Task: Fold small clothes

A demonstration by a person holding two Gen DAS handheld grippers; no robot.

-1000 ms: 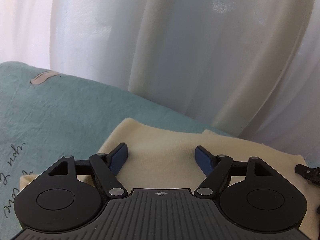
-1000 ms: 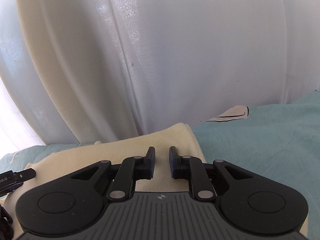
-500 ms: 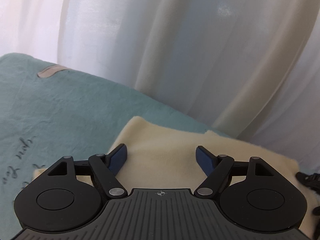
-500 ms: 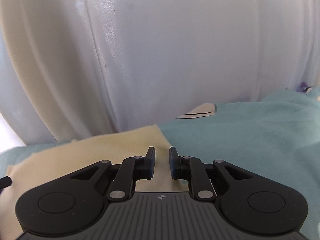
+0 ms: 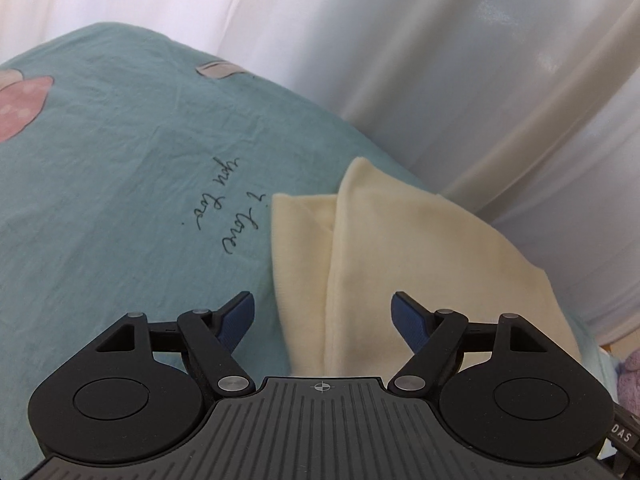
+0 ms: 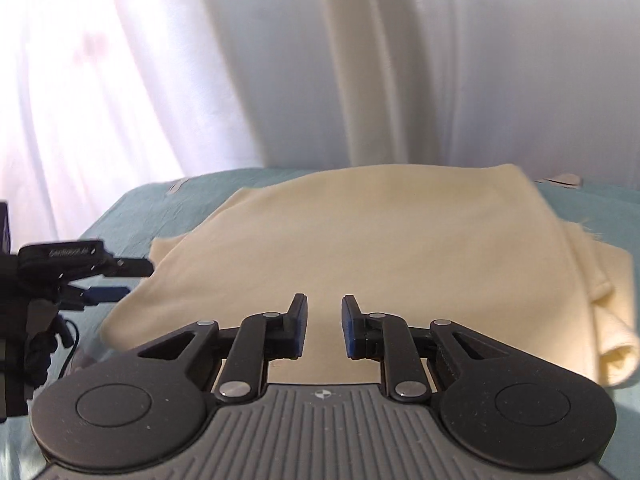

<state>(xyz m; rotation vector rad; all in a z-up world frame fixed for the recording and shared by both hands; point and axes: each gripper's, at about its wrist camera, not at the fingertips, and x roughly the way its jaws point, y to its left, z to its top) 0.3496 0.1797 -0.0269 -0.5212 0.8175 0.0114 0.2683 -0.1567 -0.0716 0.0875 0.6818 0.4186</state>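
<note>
The left hand-held gripper (image 5: 323,312) is spread wide, holding nothing, over the folded cream garment (image 5: 404,264). The right hand-held gripper (image 6: 323,328) has a narrow gap, empty, above the same garment, which lies on the teal bedsheet (image 5: 120,184) before white curtains (image 5: 400,60).

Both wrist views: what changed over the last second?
Both grippers pulled back from the cream garment, so more of it and the teal sheet shows. The left gripper stayed wide open, the right gripper narrowly open; neither grasped anything. The garment stayed folded on the sheet.
</note>
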